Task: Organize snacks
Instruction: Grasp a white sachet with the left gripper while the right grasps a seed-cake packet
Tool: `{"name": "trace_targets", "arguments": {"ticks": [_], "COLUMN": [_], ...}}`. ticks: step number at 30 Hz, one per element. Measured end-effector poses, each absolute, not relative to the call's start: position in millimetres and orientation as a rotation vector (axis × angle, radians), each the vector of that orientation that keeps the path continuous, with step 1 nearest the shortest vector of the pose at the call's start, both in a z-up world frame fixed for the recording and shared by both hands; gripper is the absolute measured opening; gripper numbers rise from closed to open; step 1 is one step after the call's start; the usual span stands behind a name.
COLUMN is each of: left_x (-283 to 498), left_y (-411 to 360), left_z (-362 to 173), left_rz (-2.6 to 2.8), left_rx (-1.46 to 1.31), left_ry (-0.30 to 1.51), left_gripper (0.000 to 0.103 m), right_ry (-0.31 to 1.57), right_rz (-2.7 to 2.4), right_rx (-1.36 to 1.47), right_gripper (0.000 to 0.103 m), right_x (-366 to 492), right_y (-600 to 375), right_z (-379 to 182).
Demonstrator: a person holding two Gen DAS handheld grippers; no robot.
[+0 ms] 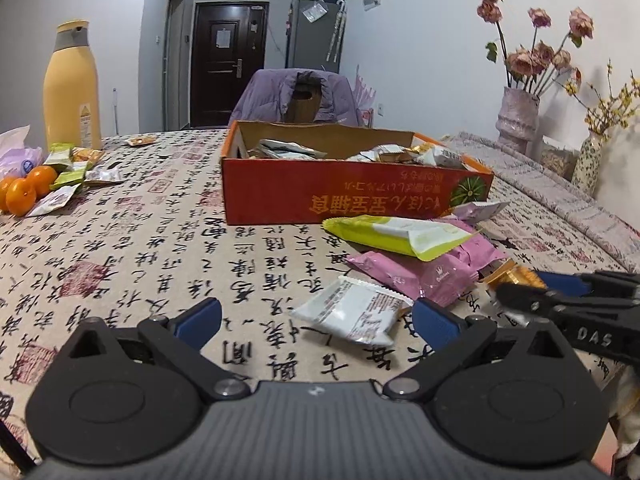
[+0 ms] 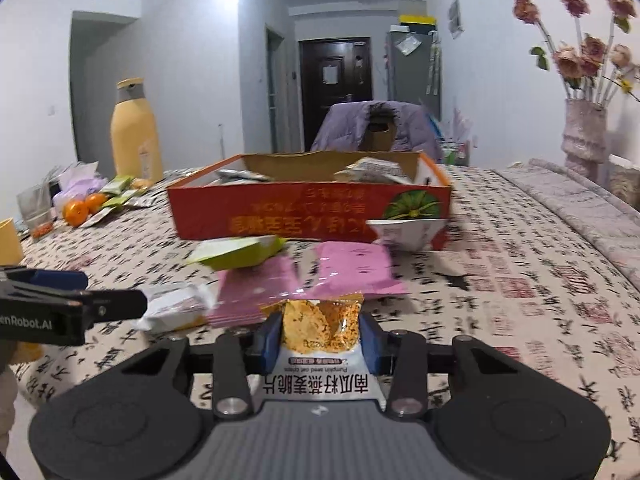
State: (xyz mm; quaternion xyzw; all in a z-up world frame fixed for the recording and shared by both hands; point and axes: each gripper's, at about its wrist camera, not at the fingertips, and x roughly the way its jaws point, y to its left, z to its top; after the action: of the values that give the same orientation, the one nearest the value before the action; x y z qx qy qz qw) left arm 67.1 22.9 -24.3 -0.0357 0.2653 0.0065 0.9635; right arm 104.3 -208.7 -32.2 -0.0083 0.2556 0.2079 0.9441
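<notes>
An orange cardboard box (image 1: pixel 340 194) holding several snack packets stands on the table; it also shows in the right wrist view (image 2: pixel 288 212). In front of it lie a green packet (image 1: pixel 396 236), pink packets (image 1: pixel 420 272) and a white packet (image 1: pixel 352 312). My left gripper (image 1: pixel 316 320) is open and empty, low over the table just left of the white packet. My right gripper (image 2: pixel 320 336) is shut on an orange-and-white crisp packet (image 2: pixel 320 332), just in front of the pink packets (image 2: pixel 352 268). The right gripper shows at the right in the left wrist view (image 1: pixel 520 294).
A yellow bottle (image 1: pixel 72 88), oranges (image 1: pixel 24 192) and more small packets (image 1: pixel 76 168) sit at the table's far left. Vases with dried flowers (image 1: pixel 520 116) stand at the right. A chair draped with a purple jacket (image 1: pixel 296 96) is behind the box.
</notes>
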Motion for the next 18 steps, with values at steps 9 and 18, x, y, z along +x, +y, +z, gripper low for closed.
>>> {"name": "trace_targets", "arguments": {"ticks": [9, 18], "left_x": [97.9, 114.1], "left_y": [3.3, -5.6], "left_z": [-32.7, -40.6], "left_rz": [0.009, -0.004], "left_rx": [0.013, 0.027], "left_ry": [0.604, 0.657], "left_gripper": [0.103, 0.09], "right_ry": [0.51, 0.511], "right_rz": [0.374, 0.367], "right_rx": [0.025, 0.042], "right_gripper": [0.04, 0.04], "right_x": [108.6, 109.3], "right_y": [-231.5, -235.6], "right_z": [-32.3, -35.1]}}
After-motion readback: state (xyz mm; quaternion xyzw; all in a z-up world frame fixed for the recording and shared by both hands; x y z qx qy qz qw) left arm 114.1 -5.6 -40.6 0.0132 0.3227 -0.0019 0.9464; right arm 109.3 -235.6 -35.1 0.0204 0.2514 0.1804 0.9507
